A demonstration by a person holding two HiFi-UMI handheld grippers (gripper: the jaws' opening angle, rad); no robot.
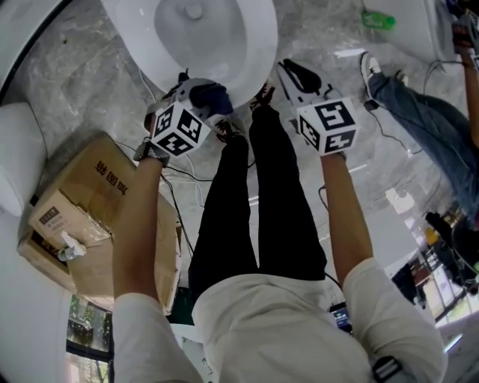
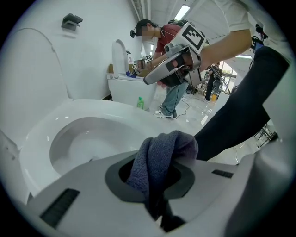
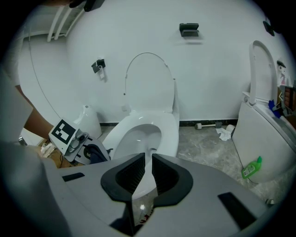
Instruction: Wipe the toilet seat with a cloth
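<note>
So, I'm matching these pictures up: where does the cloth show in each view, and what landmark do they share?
Head view: cloth upper centre-left, at the near rim of the toilet seat.
Left gripper view: cloth lower centre, clamped in the left hand-held gripper.
Right gripper view: cloth lower left, small.
Shared landmark: the white toilet seat.

Grey marbled stone floor, glossy in places. Plain white wall with dark skirting strip along bottom; small black fitting mounted high. Second white toilet at right, lid raised, green bottle by its base. Cardboard boxes on floor. Ceiling strip light lit.
</note>
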